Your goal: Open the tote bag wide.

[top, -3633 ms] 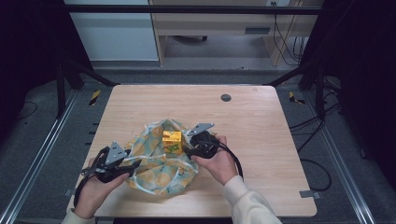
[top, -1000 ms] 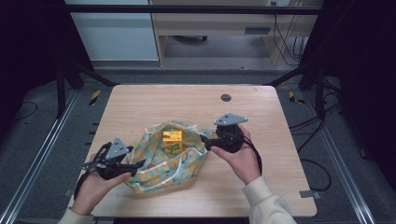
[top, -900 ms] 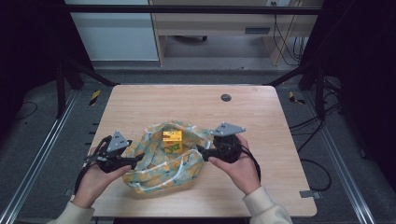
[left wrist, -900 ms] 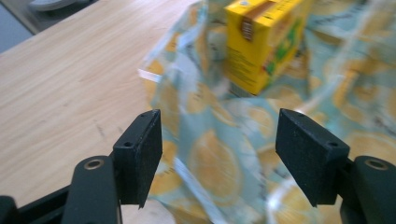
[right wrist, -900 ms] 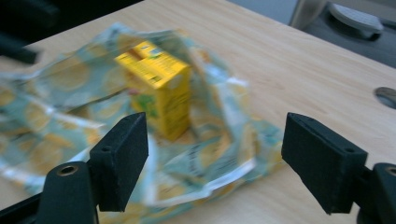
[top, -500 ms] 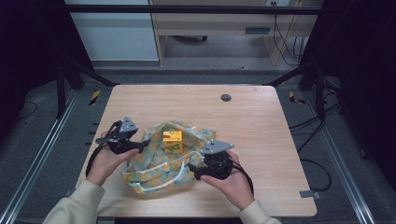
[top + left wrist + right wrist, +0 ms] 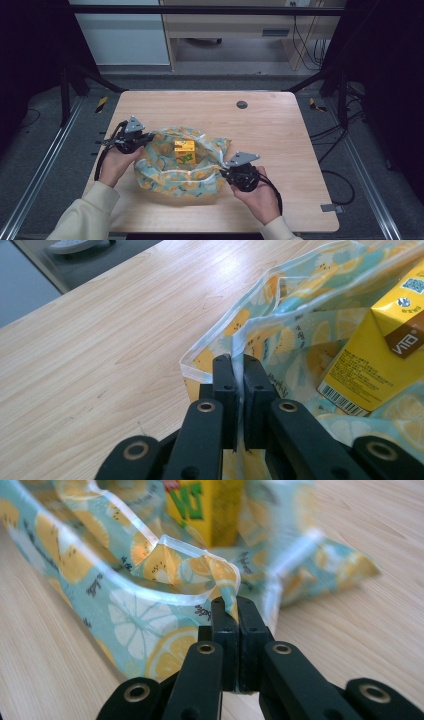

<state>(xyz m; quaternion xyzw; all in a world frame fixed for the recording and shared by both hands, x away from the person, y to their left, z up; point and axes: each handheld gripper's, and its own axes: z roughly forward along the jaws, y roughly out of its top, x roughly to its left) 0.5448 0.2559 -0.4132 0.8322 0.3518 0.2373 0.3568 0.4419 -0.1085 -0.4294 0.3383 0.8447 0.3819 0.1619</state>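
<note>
High view: bag (image 7: pixel 180 170) lies mid-tabletop (image 7: pixel 280 130), mouth up, yellow carton (image 7: pixel 184 151) standing inside. Left tool (image 7: pixel 145 141) is at the bag's left rim, right tool (image 7: pixel 223 172) at its right rim. Both tools have just been closing; left gripper view shows the jaws pressed together on the rim seam (image 7: pixel 239 360), right gripper view shows the jaws pinching a fold of the rim (image 7: pixel 227 592). Step looks like: both edges grabbed, bag about to be spread or lifted with the carton in it. Next move needs both hands pulling evenly, grips kept tight, or the thin film could slip and the carton tip.
</note>
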